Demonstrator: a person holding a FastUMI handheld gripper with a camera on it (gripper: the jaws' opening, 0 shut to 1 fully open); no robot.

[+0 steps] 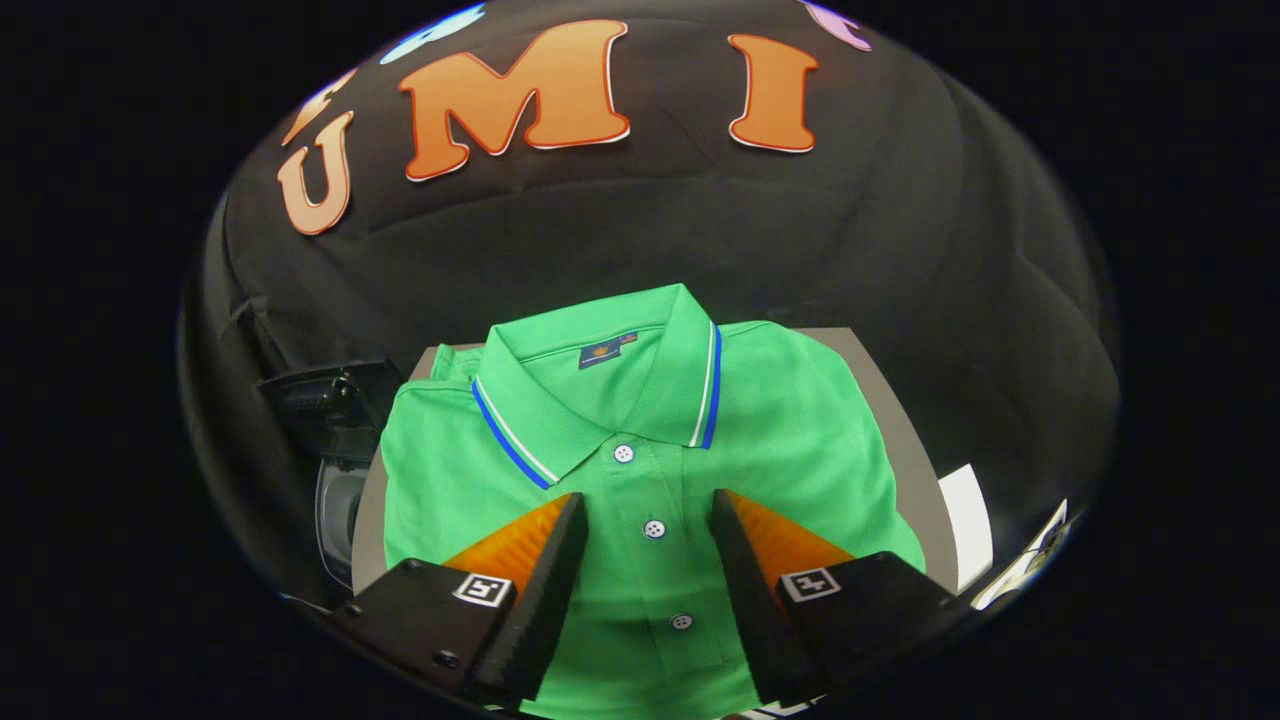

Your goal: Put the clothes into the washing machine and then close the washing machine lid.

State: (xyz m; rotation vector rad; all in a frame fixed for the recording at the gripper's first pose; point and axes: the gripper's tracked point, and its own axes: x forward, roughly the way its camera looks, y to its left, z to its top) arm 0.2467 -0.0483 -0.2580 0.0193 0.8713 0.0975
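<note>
A folded green polo shirt (640, 440) with a blue-and-white striped collar and white buttons lies flat on a grey surface (905, 440). My gripper (648, 500) hovers over the shirt's button placket, its fingers open and spread to either side of the buttons. Nothing is held between them. To the left of the shirt, a dark machine part with a rounded glassy opening (338, 500) shows partly, lower than the grey surface; it may be the washing machine.
Black cloth hangs behind and around the grey surface. A white sheet or panel (968, 525) lies just past the right edge of the surface. A dark boxy piece (320, 400) sits above the rounded opening at the left.
</note>
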